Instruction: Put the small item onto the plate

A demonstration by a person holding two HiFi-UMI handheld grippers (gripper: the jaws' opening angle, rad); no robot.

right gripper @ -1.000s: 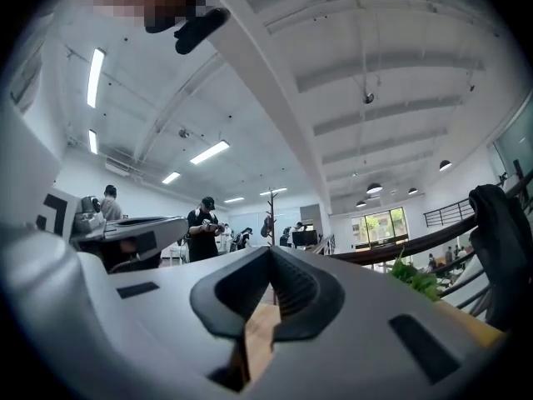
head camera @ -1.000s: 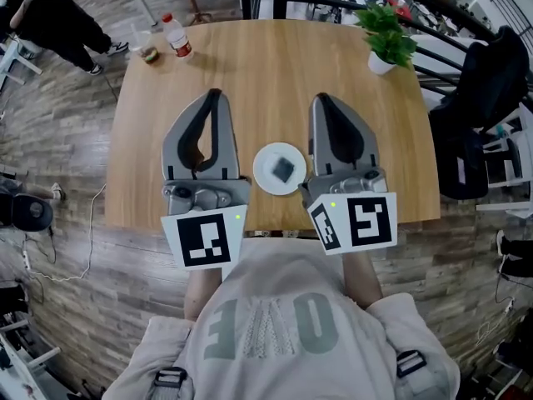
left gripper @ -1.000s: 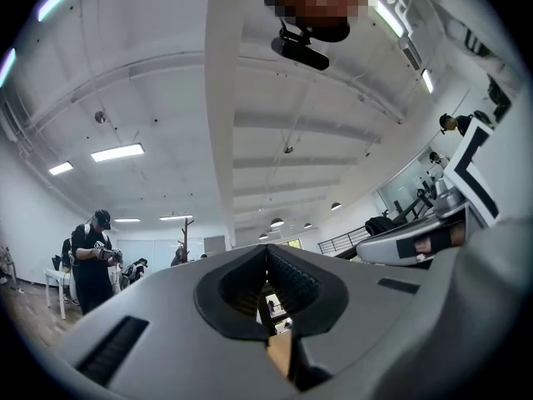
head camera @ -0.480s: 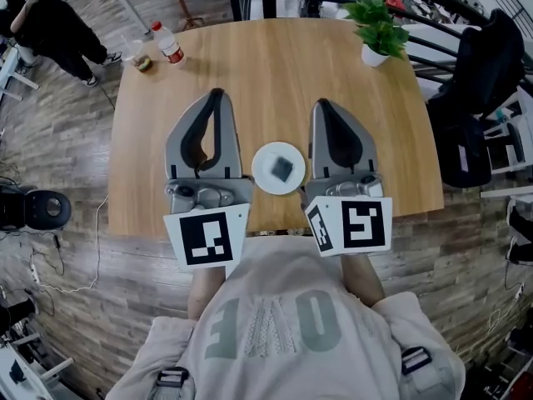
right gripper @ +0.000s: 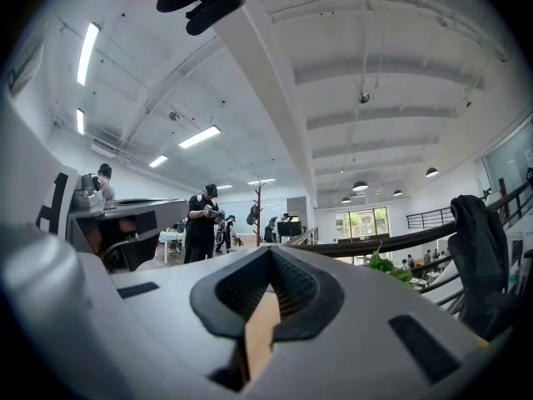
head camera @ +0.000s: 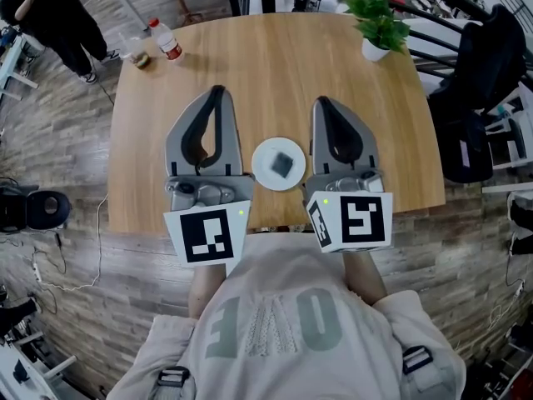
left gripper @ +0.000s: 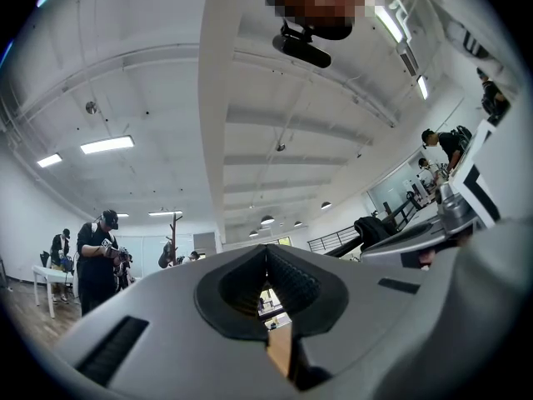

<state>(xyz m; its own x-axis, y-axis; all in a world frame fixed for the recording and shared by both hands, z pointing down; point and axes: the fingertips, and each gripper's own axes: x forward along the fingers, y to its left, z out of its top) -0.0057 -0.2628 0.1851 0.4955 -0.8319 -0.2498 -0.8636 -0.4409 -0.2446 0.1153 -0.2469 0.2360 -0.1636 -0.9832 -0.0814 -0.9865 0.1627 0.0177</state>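
On the wooden table (head camera: 266,65) a white plate (head camera: 265,151) lies near the front edge, and a small dark square item (head camera: 283,164) rests on it. My left gripper (head camera: 217,92) lies left of the plate, jaws shut and empty, its tips pointing towards the far side. To the right of the plate my right gripper (head camera: 321,102) is likewise shut on nothing. Neither touches the plate. The left gripper view shows its closed jaws (left gripper: 266,249) against the ceiling. The right gripper view shows its closed jaws (right gripper: 268,250) against the room.
A plastic bottle (head camera: 168,39) and a small cup (head camera: 137,55) stand at the table's far left corner. A potted plant (head camera: 379,25) sits at the far right corner. A chair with a dark jacket (head camera: 491,73) stands to the right, and a person (head camera: 52,15) stands beyond the far left.
The right gripper's marker cube has tilted a little. Both grippers stay beside the plate, and the item still lies on it.
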